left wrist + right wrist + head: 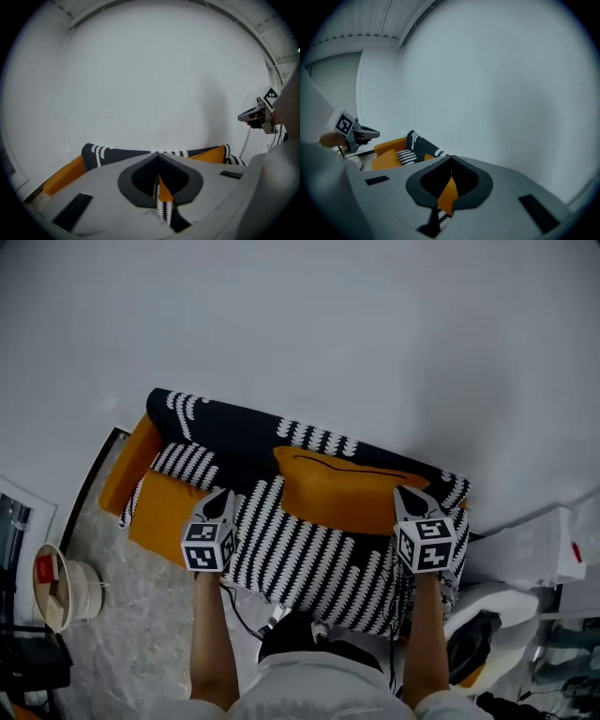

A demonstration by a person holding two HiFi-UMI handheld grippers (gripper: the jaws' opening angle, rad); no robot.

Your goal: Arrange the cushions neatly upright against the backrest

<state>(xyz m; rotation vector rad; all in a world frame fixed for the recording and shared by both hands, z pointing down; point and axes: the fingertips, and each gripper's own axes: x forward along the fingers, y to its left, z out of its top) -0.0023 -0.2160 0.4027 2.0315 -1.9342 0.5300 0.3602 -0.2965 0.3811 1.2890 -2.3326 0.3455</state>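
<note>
Held a large patterned cushion [319, 559] raised over the seat of the sofa [309, 437], between the person and the backrest [234, 432]; ran with its long axis side to side, parallel to the backrest, black-and-white face turned toward the head camera, lower edge hanging toward the sofa's front edge.

Clamped its upper left corner in the left hand-held gripper [223, 495] and its upper right corner in the right hand-held gripper [406, 491]; stood well apart, one toward each end of the sofa.

Showed, in the left gripper view, the jaws of the left hand-held gripper [158, 176] pressed together on a thin fold of that cushion, orange on one side, black-and-white lower down; showed likewise, in the right gripper view, the jaws of the right hand-held gripper [449, 173] closed on an orange fold with patterned fabric beneath.

Found an orange cushion [347, 493] beyond the held one, toward the right end of the backrest, long axis along it; could not tell whether upright or leaning.

Found a second orange cushion [164, 512] at the left end of the seat, beside the orange armrest [122, 470]; behind it, in the left rear corner, a small patterned cushion [183, 462], just beside the backrest.
</note>
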